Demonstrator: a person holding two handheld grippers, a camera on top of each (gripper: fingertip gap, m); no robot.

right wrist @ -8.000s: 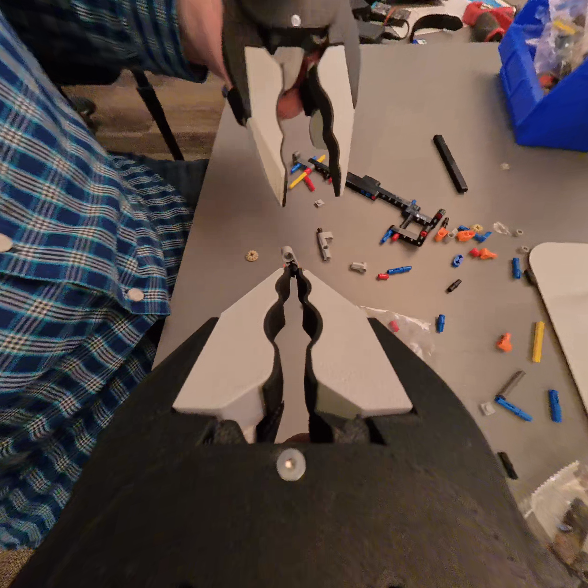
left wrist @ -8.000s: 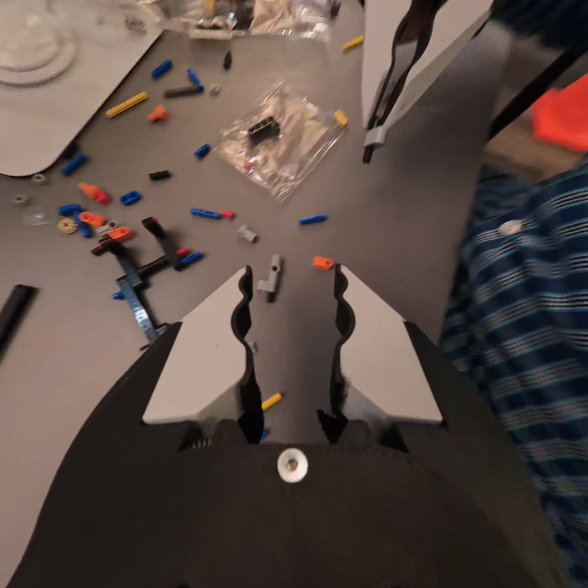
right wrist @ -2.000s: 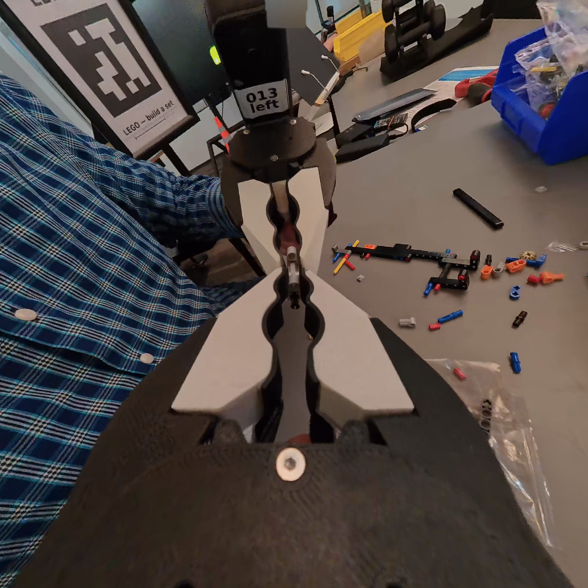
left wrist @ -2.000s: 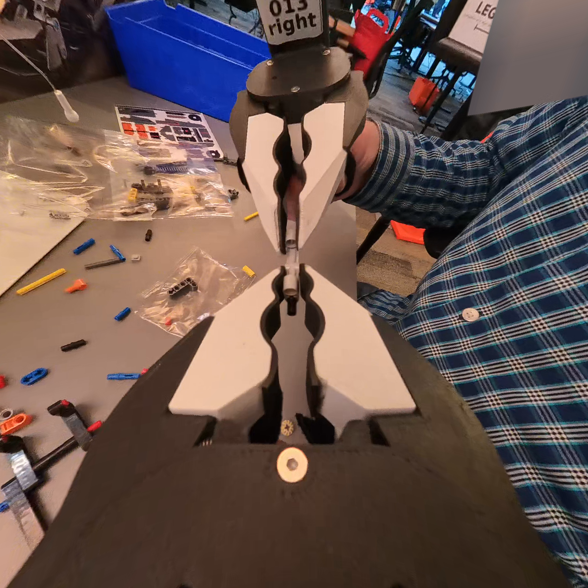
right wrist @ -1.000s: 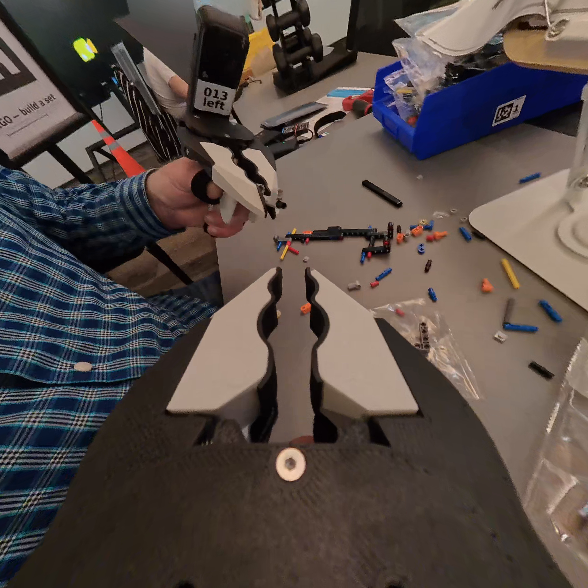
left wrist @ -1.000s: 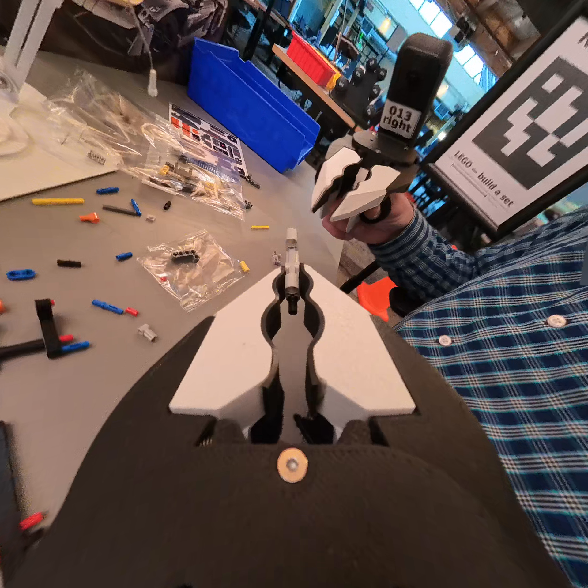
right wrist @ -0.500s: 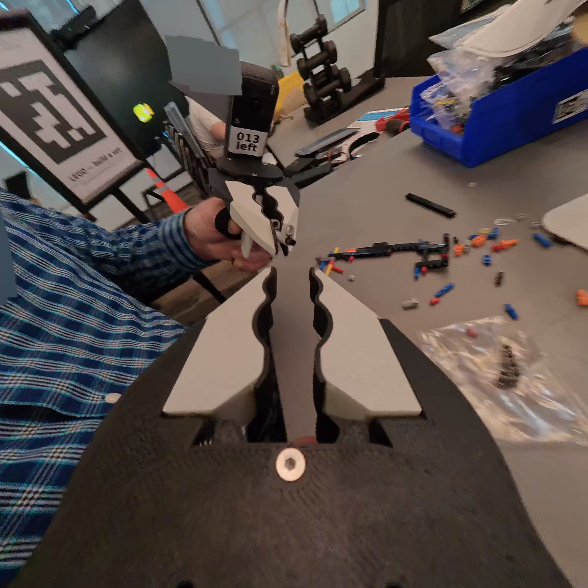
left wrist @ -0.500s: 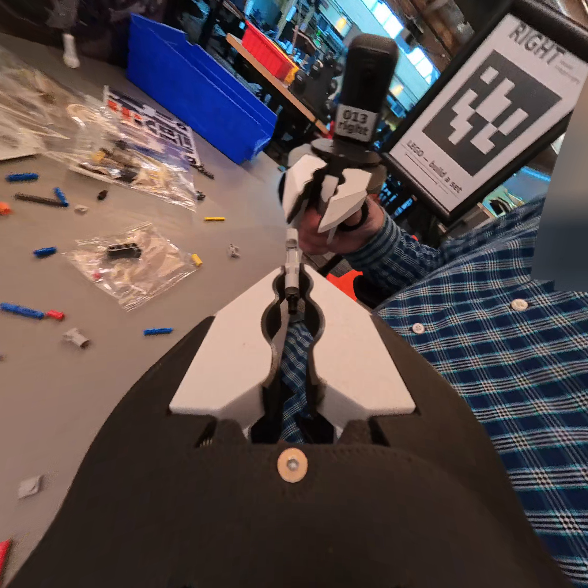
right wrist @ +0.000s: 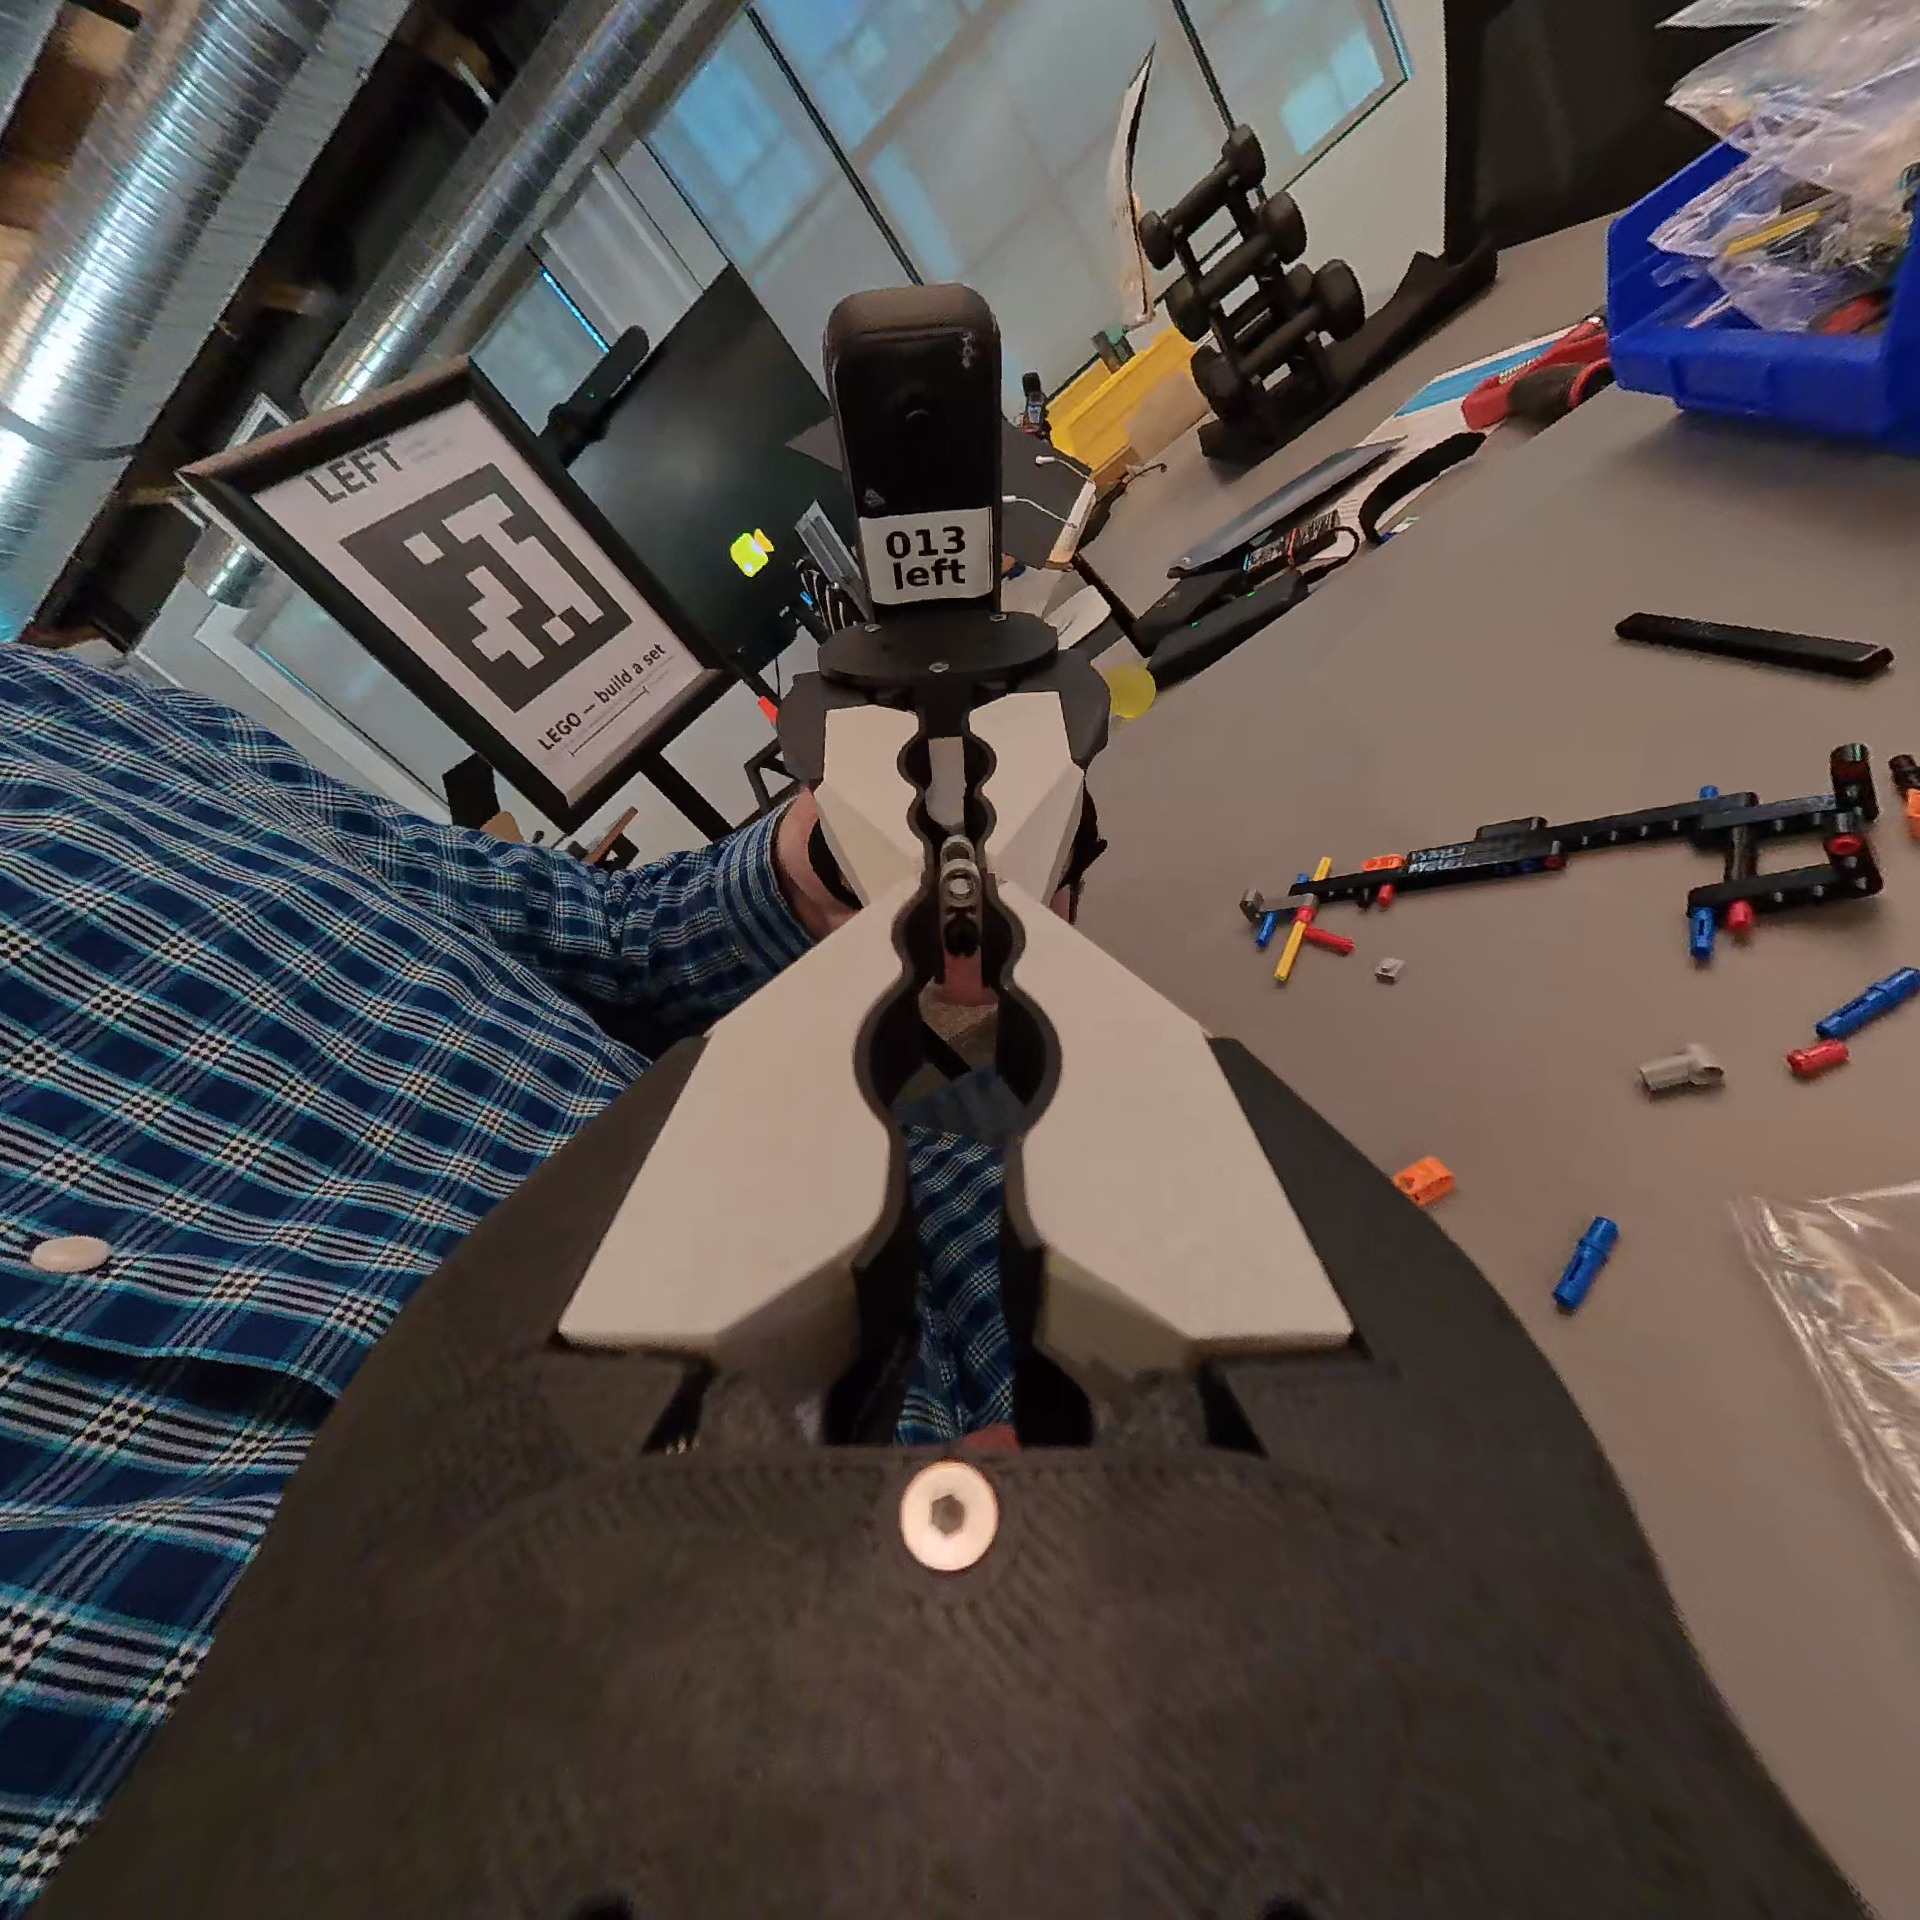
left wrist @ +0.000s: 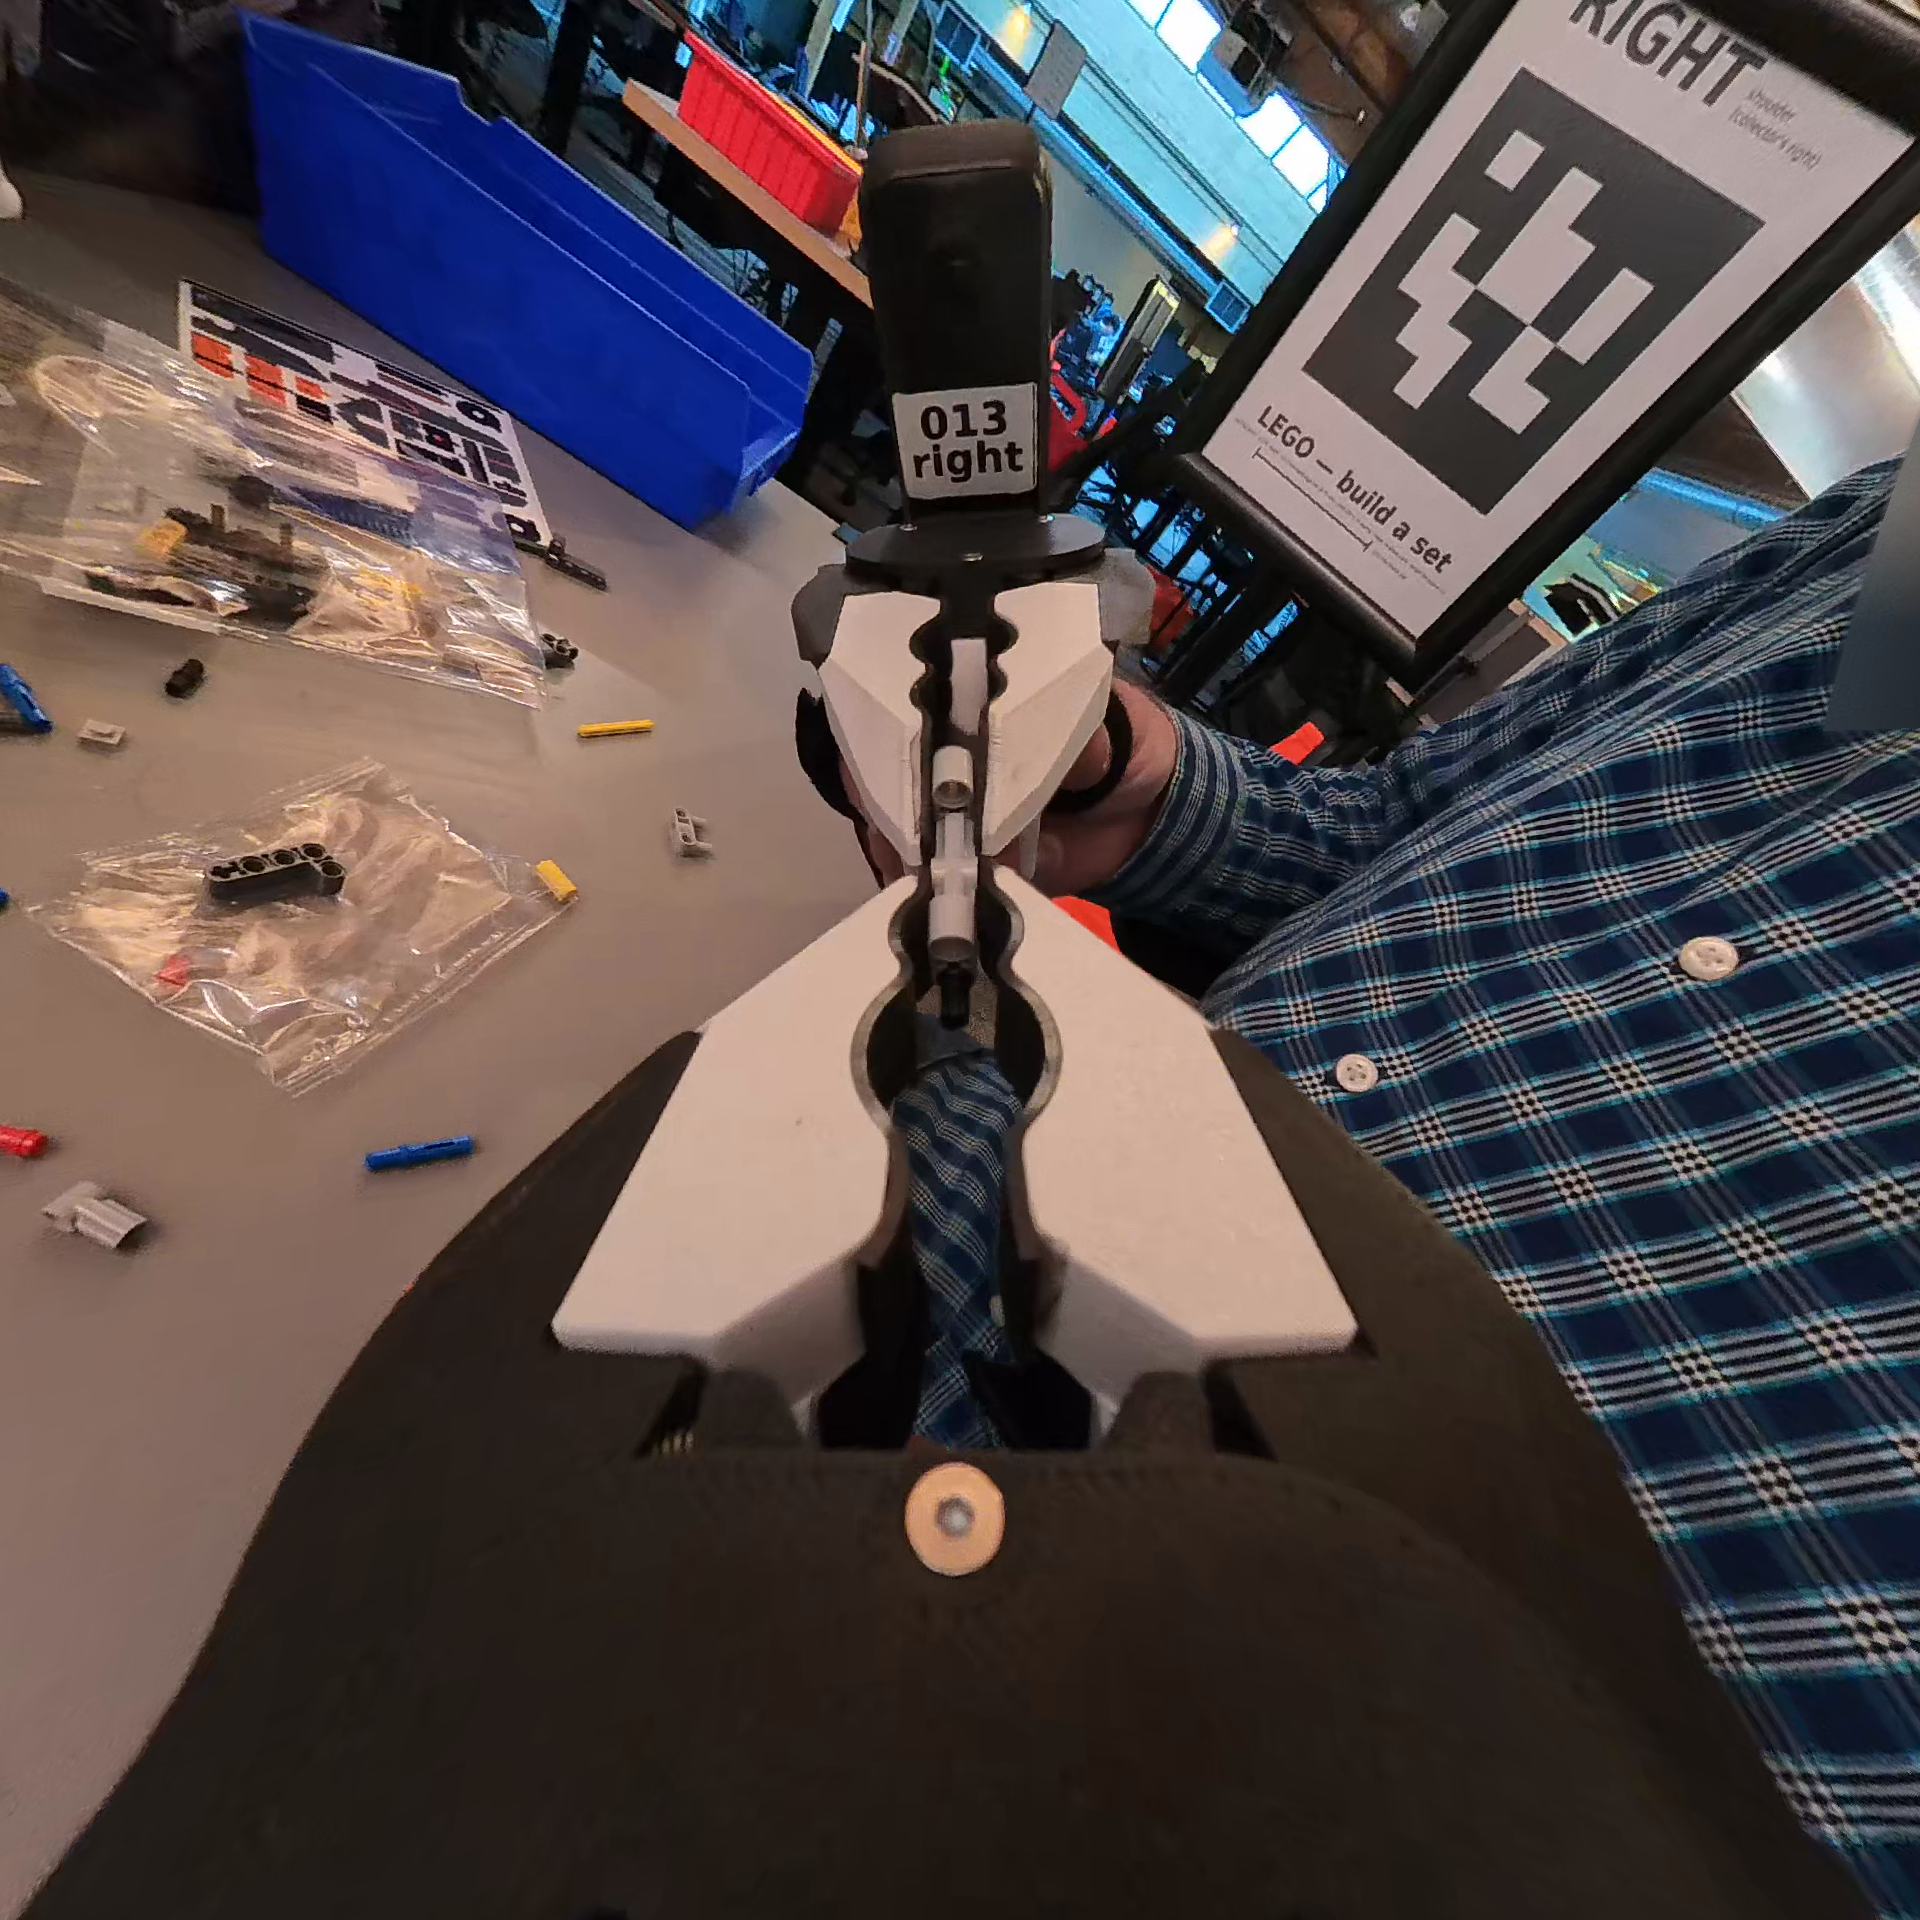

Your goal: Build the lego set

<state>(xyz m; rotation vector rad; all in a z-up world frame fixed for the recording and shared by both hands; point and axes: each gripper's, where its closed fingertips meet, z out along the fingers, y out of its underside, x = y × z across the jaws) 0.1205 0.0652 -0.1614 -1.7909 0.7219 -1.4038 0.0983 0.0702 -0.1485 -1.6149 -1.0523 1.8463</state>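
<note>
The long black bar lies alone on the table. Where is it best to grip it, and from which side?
Grip the black bar at its middle, from above, jaws across its narrow width. It lies flat on the table, long and thin, with free space along both long edges, so a middle hold should probably keep it level.

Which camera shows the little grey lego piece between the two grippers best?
The left wrist view: the grey piece shows bright and sharp, pinched at the left gripper tips. In the right wrist view, the same piece looks darker, smaller and mostly hidden between the fingers.
</note>
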